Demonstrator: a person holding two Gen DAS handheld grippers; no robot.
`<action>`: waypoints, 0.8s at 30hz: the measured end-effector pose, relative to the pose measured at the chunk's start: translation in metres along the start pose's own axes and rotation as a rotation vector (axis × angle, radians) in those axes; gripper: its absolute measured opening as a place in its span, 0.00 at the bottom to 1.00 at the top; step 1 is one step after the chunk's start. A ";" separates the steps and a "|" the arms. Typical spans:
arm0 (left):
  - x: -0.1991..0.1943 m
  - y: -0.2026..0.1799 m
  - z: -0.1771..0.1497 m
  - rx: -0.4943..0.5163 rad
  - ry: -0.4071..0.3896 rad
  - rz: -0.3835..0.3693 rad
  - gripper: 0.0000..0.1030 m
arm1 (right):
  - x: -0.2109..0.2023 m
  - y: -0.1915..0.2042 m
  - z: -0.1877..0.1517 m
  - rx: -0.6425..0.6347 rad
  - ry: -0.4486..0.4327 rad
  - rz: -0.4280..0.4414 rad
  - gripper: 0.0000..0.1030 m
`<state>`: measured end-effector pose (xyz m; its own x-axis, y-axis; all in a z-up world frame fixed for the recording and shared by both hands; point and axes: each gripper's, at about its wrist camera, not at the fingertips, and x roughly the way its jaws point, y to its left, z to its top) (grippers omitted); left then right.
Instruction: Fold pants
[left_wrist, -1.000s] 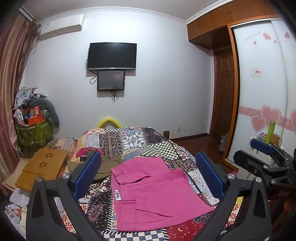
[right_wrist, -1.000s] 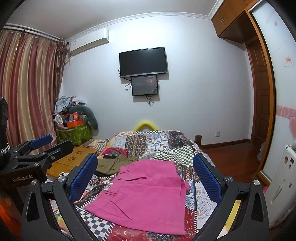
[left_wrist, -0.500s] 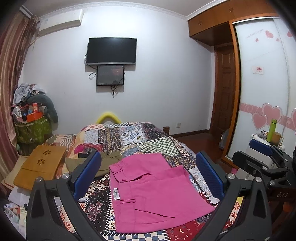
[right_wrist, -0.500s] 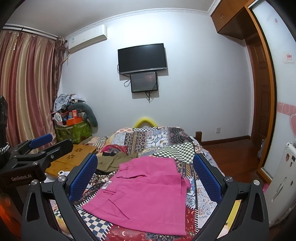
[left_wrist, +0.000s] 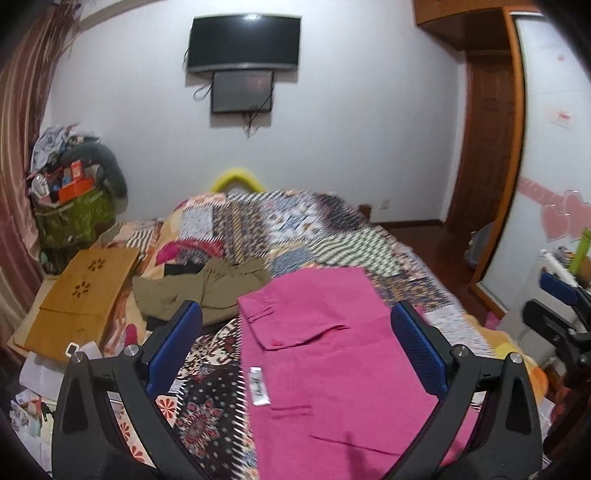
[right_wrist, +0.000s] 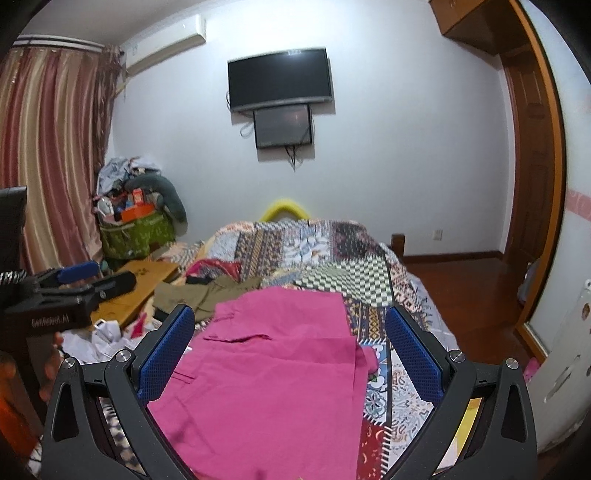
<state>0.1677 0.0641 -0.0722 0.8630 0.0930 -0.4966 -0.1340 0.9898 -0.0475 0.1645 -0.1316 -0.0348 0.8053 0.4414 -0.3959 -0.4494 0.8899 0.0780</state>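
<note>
surface: patchwork quilt (left_wrist: 295, 225) on bed | pink pants (left_wrist: 332, 354) lie flat, folded, near edge | olive garment (left_wrist: 207, 288) just beside | left gripper (left_wrist: 295, 347) released, above pants | right gripper (right_wrist: 290, 354) released | room: wall TV (right_wrist: 280, 79), striped curtain (right_wrist: 48, 147), wooden door (right_wrist: 524, 155)

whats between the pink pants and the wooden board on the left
An olive-green garment lies crumpled there on the patchwork quilt, touching the pink pants; the wooden board sits beyond it. Clearest in the left wrist view.
</note>
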 end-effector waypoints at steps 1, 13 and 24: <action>0.010 0.004 0.000 -0.005 0.017 0.003 1.00 | 0.005 -0.003 -0.002 0.002 0.014 -0.002 0.99; 0.147 0.059 -0.037 -0.059 0.309 0.046 1.00 | 0.093 -0.062 -0.034 0.066 0.257 -0.021 0.99; 0.194 0.050 -0.057 -0.008 0.502 -0.033 0.84 | 0.155 -0.095 -0.065 0.142 0.473 0.024 0.74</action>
<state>0.3003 0.1255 -0.2201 0.5265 -0.0040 -0.8502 -0.1159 0.9903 -0.0764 0.3067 -0.1549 -0.1626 0.5167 0.3909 -0.7617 -0.3821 0.9014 0.2034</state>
